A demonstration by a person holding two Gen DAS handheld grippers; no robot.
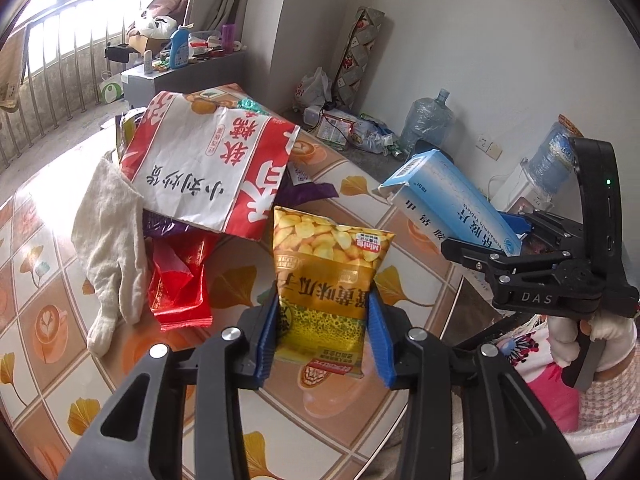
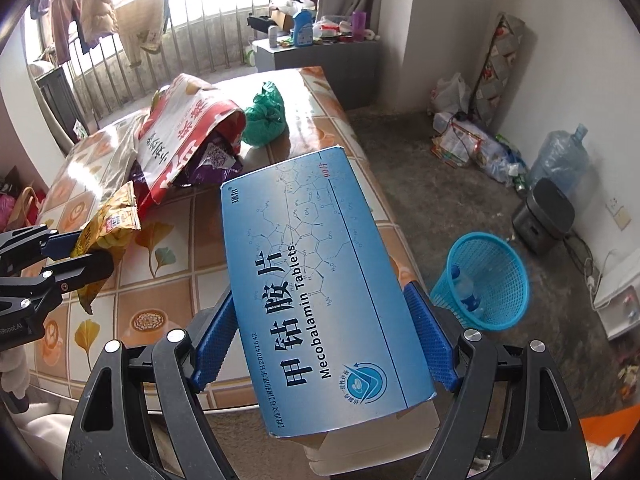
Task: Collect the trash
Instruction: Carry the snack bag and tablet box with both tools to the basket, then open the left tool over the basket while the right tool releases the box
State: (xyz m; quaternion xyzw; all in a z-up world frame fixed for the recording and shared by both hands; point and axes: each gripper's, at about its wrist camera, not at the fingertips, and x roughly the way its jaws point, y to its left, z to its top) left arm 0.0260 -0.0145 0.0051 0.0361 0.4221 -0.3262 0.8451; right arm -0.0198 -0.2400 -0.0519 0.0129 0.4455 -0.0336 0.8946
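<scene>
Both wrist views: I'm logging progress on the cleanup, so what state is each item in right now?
Left gripper: shut on yellow snack bag, lifted.
Right gripper: shut on blue tablet box, end flap open.
Blue basket: upright on floor, bottle inside.
Red-and-white sack: lying open on table.
White glove: limp on table.

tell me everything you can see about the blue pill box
The blue box is a flat cardboard carton printed "Mecobalamin Tablets" with Chinese characters, a chemical diagram and a round logo. Its near end flap hangs open, showing plain brown card inside. The right gripper clamps its long sides between blue jaws, holding it tilted in the air above the table edge.
</scene>
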